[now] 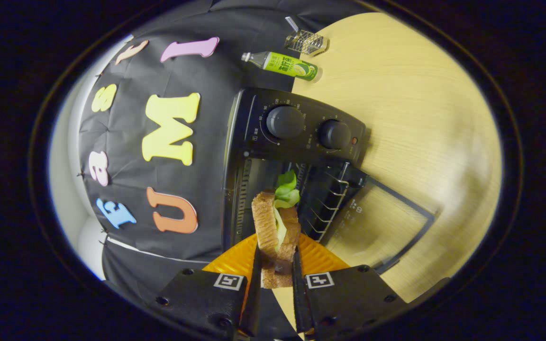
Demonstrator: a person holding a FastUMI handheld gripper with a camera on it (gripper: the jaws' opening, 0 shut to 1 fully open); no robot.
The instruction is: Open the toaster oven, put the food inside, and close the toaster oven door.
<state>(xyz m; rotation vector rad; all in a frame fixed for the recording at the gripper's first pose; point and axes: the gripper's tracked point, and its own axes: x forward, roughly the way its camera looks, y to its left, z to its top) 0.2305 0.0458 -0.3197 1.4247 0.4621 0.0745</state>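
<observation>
The gripper (275, 265) pinches a sandwich (275, 227), one finger pressed on each side of its bread, lettuce poking out at the far end. Just beneath it lies an orange plate (318, 258). Directly ahead, the black toaster oven (296, 142) stands with its glass door (377, 227) swung down flat onto the wooden table (420, 118), the wire rack (327, 203) visible inside. The sandwich's far tip hangs at the oven's opening. Far beyond the oven lie a green bottle (285, 65) and a small wire basket (306, 42).
</observation>
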